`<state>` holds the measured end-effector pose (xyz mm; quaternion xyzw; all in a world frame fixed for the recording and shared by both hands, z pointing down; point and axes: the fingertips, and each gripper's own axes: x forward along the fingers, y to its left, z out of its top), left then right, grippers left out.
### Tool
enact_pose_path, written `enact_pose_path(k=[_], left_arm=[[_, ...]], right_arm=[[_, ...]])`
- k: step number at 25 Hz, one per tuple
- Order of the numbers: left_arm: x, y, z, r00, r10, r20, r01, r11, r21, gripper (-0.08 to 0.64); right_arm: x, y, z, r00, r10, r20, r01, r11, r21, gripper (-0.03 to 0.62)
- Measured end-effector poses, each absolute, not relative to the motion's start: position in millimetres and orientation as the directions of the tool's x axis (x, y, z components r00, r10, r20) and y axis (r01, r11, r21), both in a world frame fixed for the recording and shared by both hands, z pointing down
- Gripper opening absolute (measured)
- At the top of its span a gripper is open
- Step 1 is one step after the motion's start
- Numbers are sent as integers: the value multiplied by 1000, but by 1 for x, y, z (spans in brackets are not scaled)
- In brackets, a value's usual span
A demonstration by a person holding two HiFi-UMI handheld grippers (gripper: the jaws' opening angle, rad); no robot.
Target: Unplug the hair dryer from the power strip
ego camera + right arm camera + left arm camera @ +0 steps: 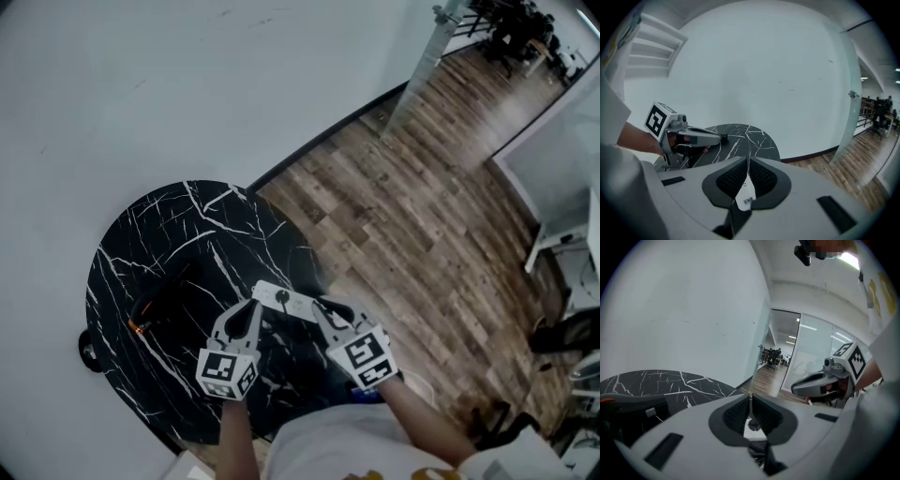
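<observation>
Power strip [281, 300] below left gripper [254, 307] and right gripper [322, 307], both pitched down, jaws fully closed.

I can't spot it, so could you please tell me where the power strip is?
In the head view, the white power strip lies on the round black table, toward its right edge, to the right of the dark hair dryer.

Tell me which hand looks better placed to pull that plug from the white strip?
Probably the left. The left gripper shows, in its own view, the dark plug in the power strip just beyond its shut jaws. The right gripper, also shut, looks at the strip's labelled end instead.
</observation>
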<state>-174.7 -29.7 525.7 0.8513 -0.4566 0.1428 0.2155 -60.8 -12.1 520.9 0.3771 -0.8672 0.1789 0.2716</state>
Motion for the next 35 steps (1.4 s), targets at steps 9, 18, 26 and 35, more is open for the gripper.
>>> enact_pose_path(k=[9,18,26,35], left_arm=[[-164,-27,571,623,-553,553,-764,-582,278,52],[-152,-29,587,700,-397,593,-660,-676,327,112],[-146,-30,595,728,-281,626,-556,-776,298,137],[-133,-31,606,702,-193,685,-432,-881,194,152]], right_arm=[[-63,-11,543,-593,-487,641,-718,680,-147,0],[-66,-9,575,-616,-429,661,-699,684,-208,34],[-72,3,605,-594,-325,736,-660,719,-215,151],[-80,6,625,-557,-275,784,-624,762,-176,217]])
